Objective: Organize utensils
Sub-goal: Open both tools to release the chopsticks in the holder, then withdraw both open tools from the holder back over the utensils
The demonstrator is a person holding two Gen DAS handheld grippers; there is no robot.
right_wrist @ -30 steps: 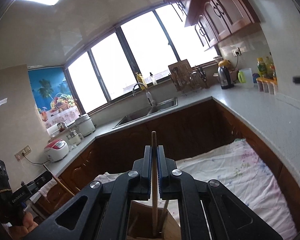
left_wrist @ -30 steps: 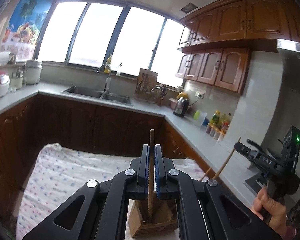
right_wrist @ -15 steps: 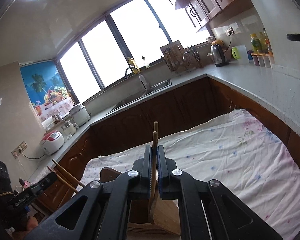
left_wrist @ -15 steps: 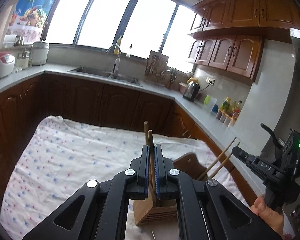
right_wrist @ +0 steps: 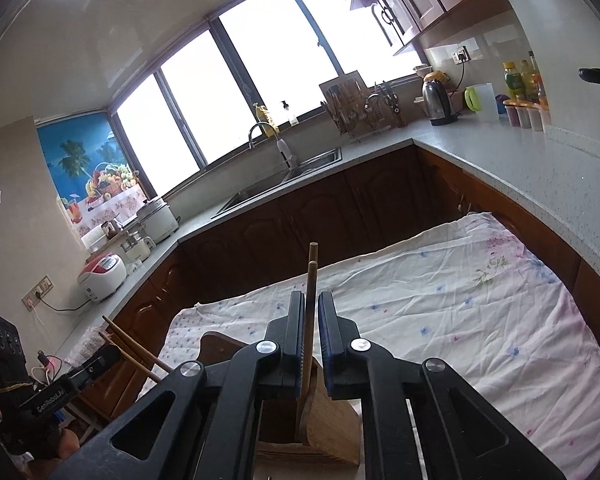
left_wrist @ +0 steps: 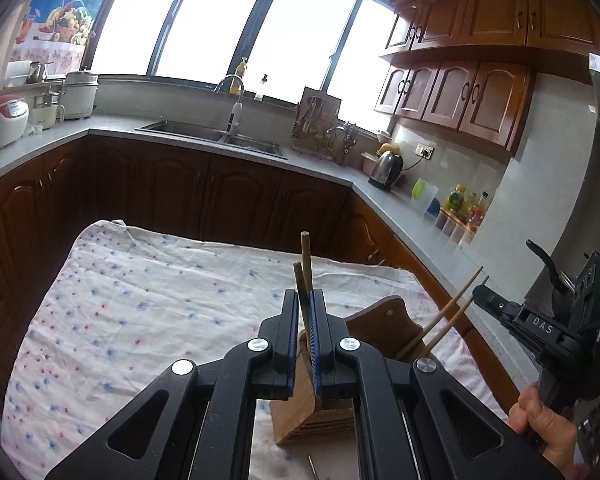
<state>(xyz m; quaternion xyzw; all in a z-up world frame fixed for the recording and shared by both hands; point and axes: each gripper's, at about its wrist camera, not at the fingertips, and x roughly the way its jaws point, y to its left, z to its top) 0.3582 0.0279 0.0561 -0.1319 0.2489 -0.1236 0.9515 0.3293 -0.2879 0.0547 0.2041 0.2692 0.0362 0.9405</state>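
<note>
A wooden utensil holder (left_wrist: 300, 412) stands on the floral cloth (left_wrist: 140, 312) right under both grippers; it also shows in the right wrist view (right_wrist: 324, 428). Two wooden chopsticks (left_wrist: 305, 264) stand between the jaws of my left gripper (left_wrist: 305, 300), which have parted a little around them. My right gripper (right_wrist: 310, 300) has its jaws slightly apart around two chopsticks (right_wrist: 311, 280) whose lower ends go down into the holder. In the left wrist view the right gripper (left_wrist: 540, 324) appears at the right with its chopsticks (left_wrist: 452, 312).
Dark wooden cabinets and a grey worktop (left_wrist: 324, 164) ring the cloth-covered table. A sink (left_wrist: 212, 132), kettle (left_wrist: 386, 168), bottles (left_wrist: 464, 204) and rice cookers (left_wrist: 4, 120) stand on the worktop. A thin metal utensil tip (left_wrist: 312, 466) lies by the holder.
Both grippers tilted downward, bringing the cloth and holder into view. The chopsticks slid lower into the holder, and both pairs of jaws have opened slightly.
</note>
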